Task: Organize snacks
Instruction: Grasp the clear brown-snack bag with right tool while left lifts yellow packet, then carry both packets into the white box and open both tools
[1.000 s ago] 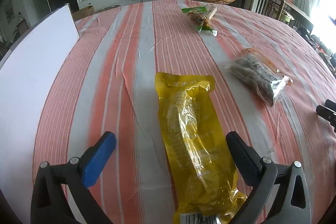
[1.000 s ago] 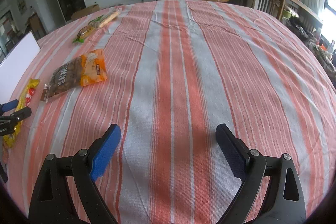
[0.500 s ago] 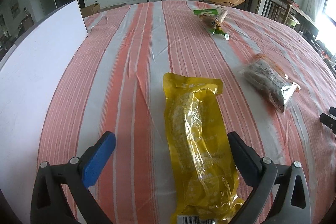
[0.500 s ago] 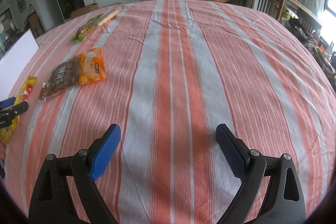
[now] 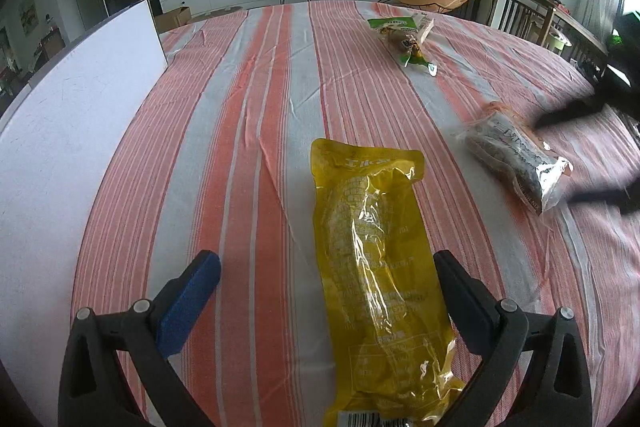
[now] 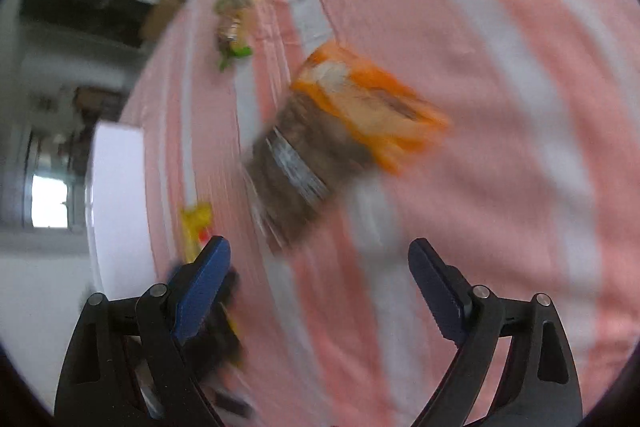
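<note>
A yellow corn snack pack [image 5: 376,275] lies lengthwise on the striped tablecloth between the open fingers of my left gripper [image 5: 326,273]. An orange-and-brown snack bag [image 5: 516,163] lies to its right; in the blurred right wrist view it [image 6: 340,139] sits just ahead of my open right gripper [image 6: 320,263]. The right gripper's fingers [image 5: 576,111] show as dark blurs around that bag. A green-topped snack pack [image 5: 404,37] lies farther back and also shows in the right wrist view [image 6: 236,23].
A white board [image 5: 60,131] stands along the table's left side. The striped tablecloth [image 5: 248,131] covers the round table. Chairs and a TV cabinet stand beyond the far edge.
My right gripper has swung fast to the left and tilted, reaching the orange-and-brown bag. The left gripper has drifted slightly, still over the yellow pack.
</note>
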The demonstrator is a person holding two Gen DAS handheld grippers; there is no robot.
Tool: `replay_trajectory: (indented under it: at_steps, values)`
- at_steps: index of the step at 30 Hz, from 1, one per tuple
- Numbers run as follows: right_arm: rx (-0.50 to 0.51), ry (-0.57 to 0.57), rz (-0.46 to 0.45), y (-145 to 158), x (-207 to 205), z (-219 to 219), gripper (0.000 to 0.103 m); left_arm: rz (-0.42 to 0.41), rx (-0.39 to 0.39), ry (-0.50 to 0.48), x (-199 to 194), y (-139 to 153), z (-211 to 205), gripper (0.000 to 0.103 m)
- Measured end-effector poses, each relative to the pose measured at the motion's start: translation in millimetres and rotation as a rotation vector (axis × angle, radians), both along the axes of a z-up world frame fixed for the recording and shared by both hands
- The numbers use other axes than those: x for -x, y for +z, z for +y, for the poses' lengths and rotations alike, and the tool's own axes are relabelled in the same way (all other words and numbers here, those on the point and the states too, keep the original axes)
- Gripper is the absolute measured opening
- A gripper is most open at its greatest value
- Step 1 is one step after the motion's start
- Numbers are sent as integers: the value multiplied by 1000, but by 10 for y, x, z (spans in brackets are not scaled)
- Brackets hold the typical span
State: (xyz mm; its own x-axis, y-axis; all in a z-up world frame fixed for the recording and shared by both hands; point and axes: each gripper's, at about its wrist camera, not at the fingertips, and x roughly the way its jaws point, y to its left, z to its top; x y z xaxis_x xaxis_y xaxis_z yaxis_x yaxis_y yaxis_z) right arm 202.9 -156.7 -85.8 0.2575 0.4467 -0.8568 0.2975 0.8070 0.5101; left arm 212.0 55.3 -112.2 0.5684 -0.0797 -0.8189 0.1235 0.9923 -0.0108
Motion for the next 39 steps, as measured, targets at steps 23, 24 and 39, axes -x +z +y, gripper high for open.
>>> replay_trajectory:
  at_steps: [23, 24, 39]
  values:
    - [541, 381, -222, -141, 22, 217, 67, 175, 19, -62, 51, 134, -71, 47]
    - [472, 356, -223, -124, 88, 55, 67, 172, 46, -64, 88, 142, -46, 47]
    - [-255, 355, -373, 1043, 470, 831, 67, -58, 479, 145, 871, 1482, 1642, 47]
